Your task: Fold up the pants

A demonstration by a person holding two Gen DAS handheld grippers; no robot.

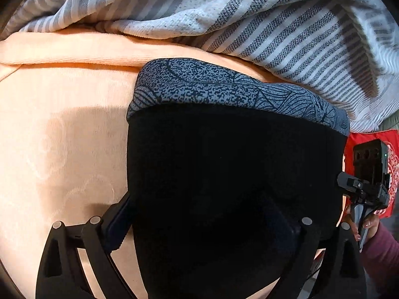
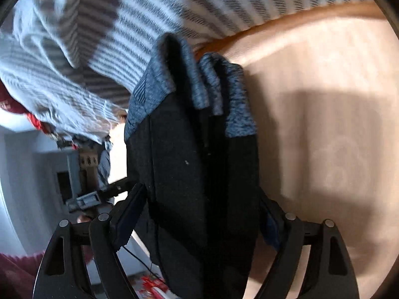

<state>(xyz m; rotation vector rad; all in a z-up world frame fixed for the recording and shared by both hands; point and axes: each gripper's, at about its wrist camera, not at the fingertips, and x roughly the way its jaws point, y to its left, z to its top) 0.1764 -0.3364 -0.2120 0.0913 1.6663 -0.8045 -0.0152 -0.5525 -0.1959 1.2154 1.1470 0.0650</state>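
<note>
Black pants [image 1: 232,174] with a speckled blue-grey waistband [image 1: 224,89], held up over a peach sheet [image 1: 62,124] on the bed.

Left to right:
- Left gripper [image 1: 212,231]: cloth fills the gap between its fingers and drapes over them. Looks clamped on the pants, but the tips are buried, so cannot tell for sure.
- Same view, far right edge: the other tool and the person's hand [image 1: 366,226], with something red [image 1: 369,139] behind.
- Right gripper [image 2: 199,224]: pants [image 2: 194,174] bunched in several layers between its fingers, waistband [image 2: 239,114] hanging folded. Likely gripping, contact also hidden. This view is blurred.
- Striped grey-white blanket [image 1: 274,25] heaped along the far edge of the bed, just behind the waistband.

Step, my read: mid-fold. Both tools carry the waistband end, fabric already doubled, not laid down.

Next move needs: lower both together onto a bare stretch of the sheet, well short of the blanket. Keep the two sides level so edges line up. Let go only once cloth lies flat.

Risk: layers slipping in the right grip, uneven fold.
</note>
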